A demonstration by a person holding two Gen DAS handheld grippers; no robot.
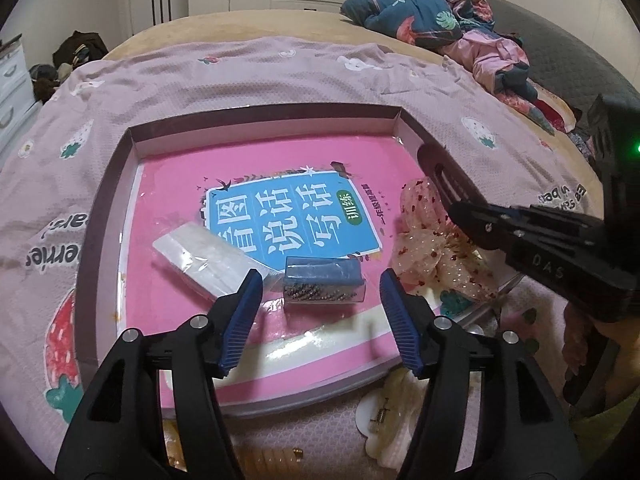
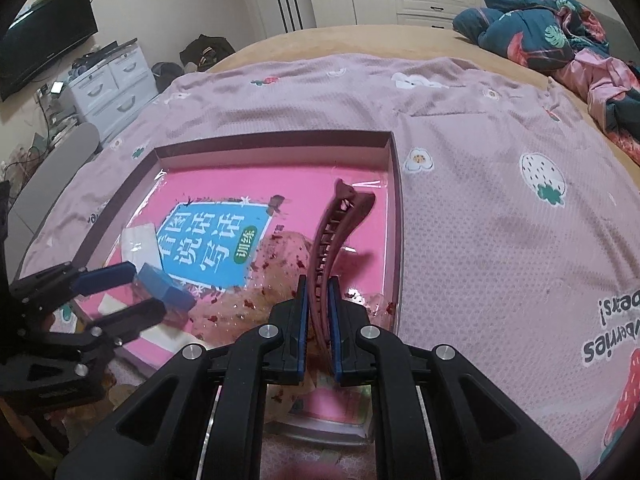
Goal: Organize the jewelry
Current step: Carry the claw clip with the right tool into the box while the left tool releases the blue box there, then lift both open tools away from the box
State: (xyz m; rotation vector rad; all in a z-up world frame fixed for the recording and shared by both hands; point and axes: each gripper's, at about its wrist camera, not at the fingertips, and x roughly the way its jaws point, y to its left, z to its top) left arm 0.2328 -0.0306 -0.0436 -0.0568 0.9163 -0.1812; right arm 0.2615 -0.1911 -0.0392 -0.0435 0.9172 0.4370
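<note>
Placing step: the right gripper [image 2: 318, 300] pinches a hair clip [image 2: 340, 224] over the tray [image 2: 394, 184]; the left gripper [image 1: 320, 304], spread, straddles a blue box [image 1: 324, 280]. Next, lower and release.

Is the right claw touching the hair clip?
Touching. The right wrist view shows the right claw with both pads pressed against the hair clip.

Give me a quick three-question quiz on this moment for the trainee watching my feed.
1. True or false: the right tool is shut on the dark red hair clip.
2. What lies on the tray between the left tool's open fingers? A) blue-lidded clear box B) white packet C) sequined fabric
3. Which item lies left of the blue-lidded box in the left wrist view?

Key: 1 true; 2 A; 3 the white packet.
</note>
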